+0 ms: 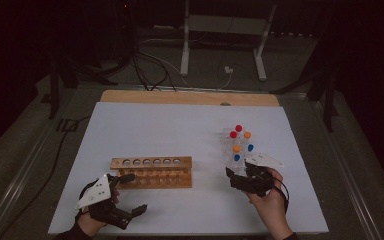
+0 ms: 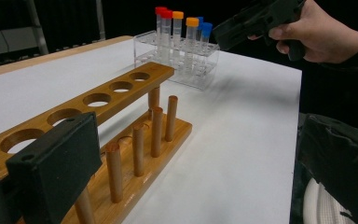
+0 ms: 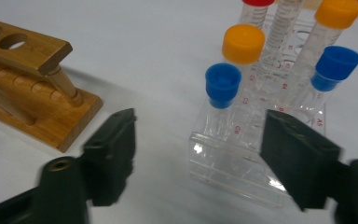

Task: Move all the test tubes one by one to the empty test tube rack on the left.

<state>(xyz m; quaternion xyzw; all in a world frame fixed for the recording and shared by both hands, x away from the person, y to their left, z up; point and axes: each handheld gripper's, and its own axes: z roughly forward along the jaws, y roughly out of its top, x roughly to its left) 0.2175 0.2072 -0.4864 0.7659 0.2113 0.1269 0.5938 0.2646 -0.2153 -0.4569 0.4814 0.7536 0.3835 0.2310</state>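
A clear plastic rack [image 1: 228, 141] at the table's right holds several capped tubes, with red [image 1: 238, 128], orange [image 1: 236, 148] and blue [image 1: 237, 157] caps. My right gripper [image 1: 239, 176] is just in front of that rack. In the right gripper view my right gripper [image 3: 205, 158] stands open, its jaws either side of the clear rack's [image 3: 233, 163] near corner, and nothing is pressed. The nearest blue-capped tube [image 3: 223, 86] stands just beyond. A wooden rack [image 1: 151, 171] with empty holes sits left of centre. My left gripper [image 1: 133, 194] is open at its left end, with one jaw close beside the wooden rack [image 2: 121, 91].
A white sheet [image 1: 180, 125] covers the table, and a bare wooden strip [image 1: 190, 97] runs along its far edge. Beyond it are a dark floor, cables and a white metal stand [image 1: 225, 40]. The person's right hand [image 2: 317, 37] hangs over the right side.
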